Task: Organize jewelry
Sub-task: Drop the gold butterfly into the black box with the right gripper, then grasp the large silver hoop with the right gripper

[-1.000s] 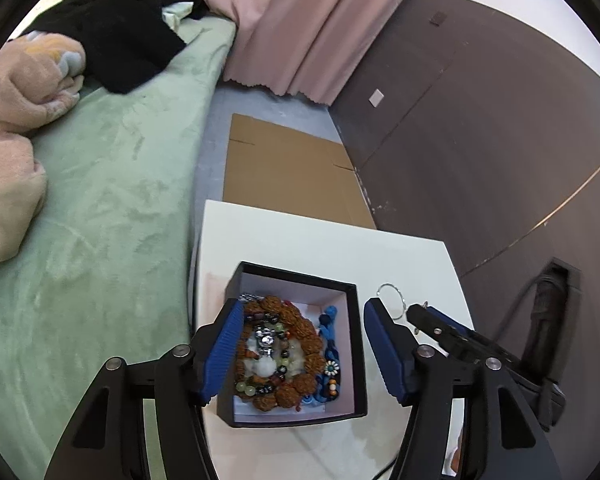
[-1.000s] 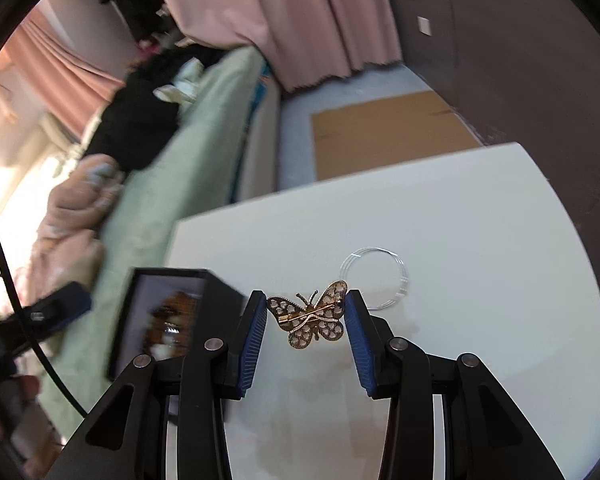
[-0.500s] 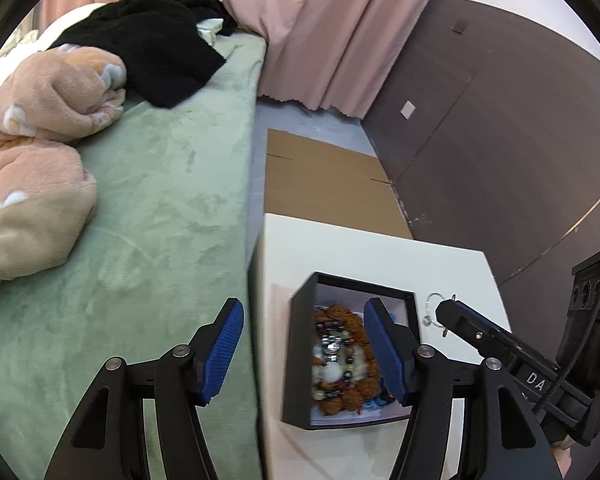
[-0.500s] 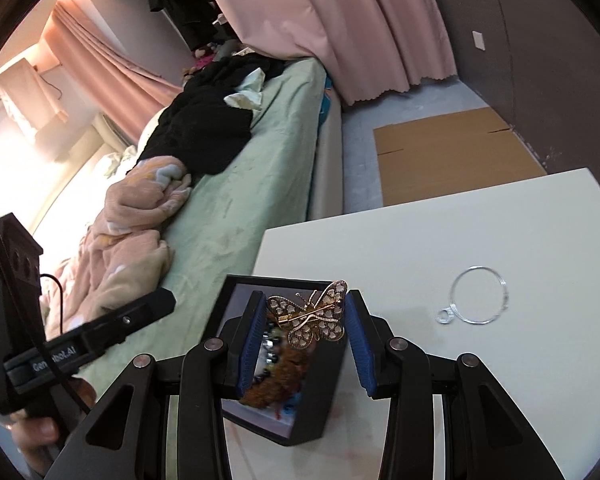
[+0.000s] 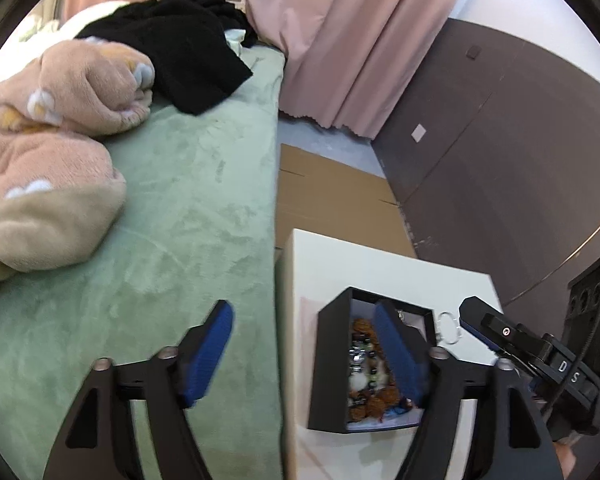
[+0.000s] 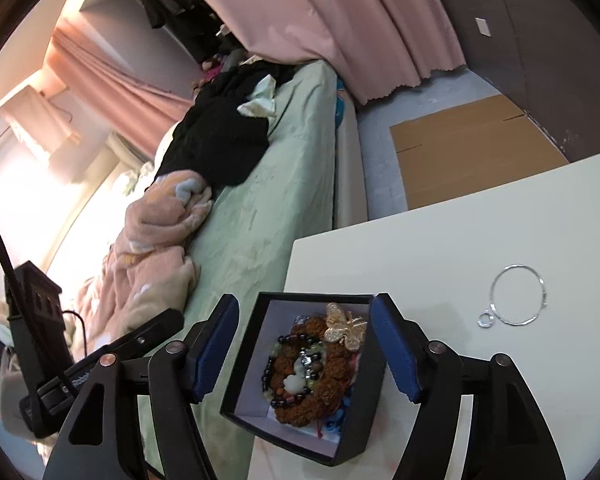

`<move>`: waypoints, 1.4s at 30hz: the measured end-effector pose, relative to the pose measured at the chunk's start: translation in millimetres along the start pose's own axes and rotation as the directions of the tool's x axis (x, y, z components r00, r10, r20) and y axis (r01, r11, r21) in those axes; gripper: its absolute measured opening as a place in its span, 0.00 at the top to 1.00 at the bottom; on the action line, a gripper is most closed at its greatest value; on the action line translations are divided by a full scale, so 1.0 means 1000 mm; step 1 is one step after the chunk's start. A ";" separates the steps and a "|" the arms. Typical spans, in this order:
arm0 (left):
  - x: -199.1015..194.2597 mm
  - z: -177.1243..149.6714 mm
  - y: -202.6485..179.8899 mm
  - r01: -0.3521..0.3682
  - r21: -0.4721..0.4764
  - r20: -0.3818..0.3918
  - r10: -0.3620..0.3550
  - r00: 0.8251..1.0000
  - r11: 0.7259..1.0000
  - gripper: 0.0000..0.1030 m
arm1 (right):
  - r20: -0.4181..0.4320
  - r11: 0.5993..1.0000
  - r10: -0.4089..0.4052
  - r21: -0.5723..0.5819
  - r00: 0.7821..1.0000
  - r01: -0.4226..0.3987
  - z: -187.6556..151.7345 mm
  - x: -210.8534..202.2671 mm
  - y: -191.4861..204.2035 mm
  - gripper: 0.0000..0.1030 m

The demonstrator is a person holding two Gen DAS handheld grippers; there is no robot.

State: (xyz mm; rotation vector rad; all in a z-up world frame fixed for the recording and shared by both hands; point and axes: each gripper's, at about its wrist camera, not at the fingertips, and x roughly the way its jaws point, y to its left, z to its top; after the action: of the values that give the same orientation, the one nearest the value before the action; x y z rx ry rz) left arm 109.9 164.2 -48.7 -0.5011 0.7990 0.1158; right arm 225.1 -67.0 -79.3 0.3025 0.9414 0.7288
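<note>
A black jewelry box point(image 6: 364, 412) sits on the white table point(image 6: 440, 256) and holds brown and dark bead bracelets point(image 6: 300, 376). A gold butterfly brooch point(image 6: 345, 327) lies on top of them at the box's far side. My right gripper point(image 6: 306, 354) is open and empty above the box. A thin silver ring bracelet point(image 6: 516, 300) lies on the table to the right. My left gripper point(image 5: 306, 354) is open and empty, straddling the table's left edge; its right finger point(image 5: 396, 352) is over the box point(image 5: 328, 368).
A green bed point(image 5: 172, 216) with a pink blanket point(image 5: 40, 152) and black clothes point(image 5: 184, 48) runs along the table's left side. Flat cardboard point(image 6: 472, 144) lies on the floor beyond the table. Pink curtains point(image 5: 340, 40) and a dark wall point(image 5: 500, 152) stand behind.
My right gripper carried the butterfly brooch left over the box, opened and let it go; it now lies in the box. My left gripper drifted left, off the box toward the bed.
</note>
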 end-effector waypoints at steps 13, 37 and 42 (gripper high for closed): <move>0.009 -0.005 -0.049 0.056 0.096 -0.027 -0.053 0.998 0.994 0.20 | 0.048 0.993 -0.026 0.112 0.998 0.021 0.007 -0.040 -0.044 0.33; 0.037 -0.003 -0.091 0.093 0.097 -0.057 -0.088 0.995 0.991 0.20 | -0.152 0.932 -0.346 0.053 0.926 0.357 0.017 -0.019 -0.116 0.50; 0.038 0.000 -0.089 0.085 0.086 -0.051 -0.081 0.995 0.993 0.20 | -0.178 0.911 -0.407 0.001 0.896 0.413 0.019 -0.003 -0.120 0.54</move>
State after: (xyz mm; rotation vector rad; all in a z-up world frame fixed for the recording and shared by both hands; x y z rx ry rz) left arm 161.9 83.2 -41.3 -0.4548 0.8246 -0.0084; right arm 291.2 -155.1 -130.6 0.0664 1.1423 0.3497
